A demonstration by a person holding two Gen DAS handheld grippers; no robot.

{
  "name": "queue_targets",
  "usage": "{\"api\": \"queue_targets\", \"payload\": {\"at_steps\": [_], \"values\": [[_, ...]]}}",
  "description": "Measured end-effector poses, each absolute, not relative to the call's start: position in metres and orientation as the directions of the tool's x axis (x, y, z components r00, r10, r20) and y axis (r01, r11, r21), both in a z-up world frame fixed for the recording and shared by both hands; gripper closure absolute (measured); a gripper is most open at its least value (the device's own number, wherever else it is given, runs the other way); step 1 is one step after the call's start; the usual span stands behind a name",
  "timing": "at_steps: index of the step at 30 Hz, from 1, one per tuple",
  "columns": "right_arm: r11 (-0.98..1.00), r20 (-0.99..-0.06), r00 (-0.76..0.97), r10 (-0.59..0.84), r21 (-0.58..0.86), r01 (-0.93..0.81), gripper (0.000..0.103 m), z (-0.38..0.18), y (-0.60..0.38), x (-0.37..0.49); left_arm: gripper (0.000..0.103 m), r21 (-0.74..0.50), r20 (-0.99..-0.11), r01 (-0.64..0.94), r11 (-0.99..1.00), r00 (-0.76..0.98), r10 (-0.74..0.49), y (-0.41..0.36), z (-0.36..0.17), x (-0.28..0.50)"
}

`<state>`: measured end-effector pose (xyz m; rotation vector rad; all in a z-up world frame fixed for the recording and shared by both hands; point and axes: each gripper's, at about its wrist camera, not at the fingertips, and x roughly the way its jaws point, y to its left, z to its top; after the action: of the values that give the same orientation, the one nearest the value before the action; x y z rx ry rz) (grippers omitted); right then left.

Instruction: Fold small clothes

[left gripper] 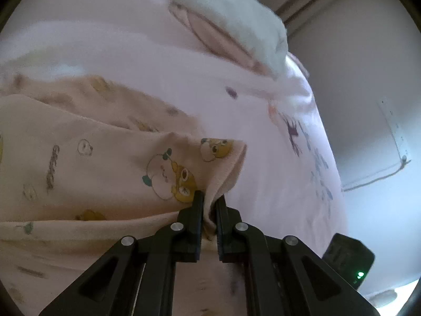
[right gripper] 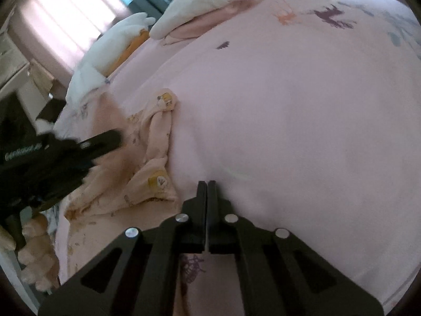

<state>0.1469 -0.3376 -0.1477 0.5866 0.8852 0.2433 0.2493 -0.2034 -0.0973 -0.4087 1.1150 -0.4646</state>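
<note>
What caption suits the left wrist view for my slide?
Left gripper pinching the edge of a printed baby garment on a pink bedsheet.

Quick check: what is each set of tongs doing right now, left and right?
Left tongs: closed on an edge of the printed garment.
Right tongs: closed, holding nothing, over the pink bedsheet.

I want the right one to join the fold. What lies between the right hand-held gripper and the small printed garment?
Nothing visible: only bare pink bedsheet separates the right hand-held gripper from the printed garment, already pinched by the left hand-held gripper.
</note>
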Motion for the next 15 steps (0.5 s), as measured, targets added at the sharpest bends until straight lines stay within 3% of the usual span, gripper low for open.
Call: {"api": "queue_targets", "payload": {"at_steps": [4, 6, 7, 8, 10, 15], "values": [[0.764, -0.623, 0.615, 0.484, 0.643, 0.050, 0.100, -0.153, -0.347, 0.148, 0.096, -0.494, -0.772, 0.165, 0.853, 0.368, -0.518, -0.213, -0.104, 0.250], [0.765, -0.625, 0.613, 0.483, 0.642, 0.051, 0.100, -0.153, -0.346, 0.148, 0.088, -0.534, -0.767, 0.122, 0.837, 0.346, -0.540, -0.209, -0.105, 0.253], [0.766, -0.625, 0.613, 0.483, 0.641, 0.050, 0.099, -0.152, -0.345, 0.148, 0.071, -0.549, -0.768, 0.115, 0.828, 0.322, -0.554, -0.210, -0.105, 0.256], [0.763, -0.623, 0.613, 0.487, 0.645, 0.049, 0.099, -0.152, -0.344, 0.148, 0.048, -0.574, -0.760, 0.122, 0.810, 0.289, -0.582, -0.210, -0.103, 0.256], [0.756, -0.618, 0.612, 0.493, 0.653, 0.050, 0.098, -0.152, -0.347, 0.148, 0.022, -0.618, -0.733, 0.140, 0.774, 0.254, -0.631, -0.213, -0.095, 0.255], [0.738, -0.607, 0.612, 0.507, 0.673, 0.055, 0.098, -0.153, -0.351, 0.147, 0.020, -0.581, -0.712, 0.238, 0.779, 0.314, -0.628, -0.203, -0.057, 0.233]]}}
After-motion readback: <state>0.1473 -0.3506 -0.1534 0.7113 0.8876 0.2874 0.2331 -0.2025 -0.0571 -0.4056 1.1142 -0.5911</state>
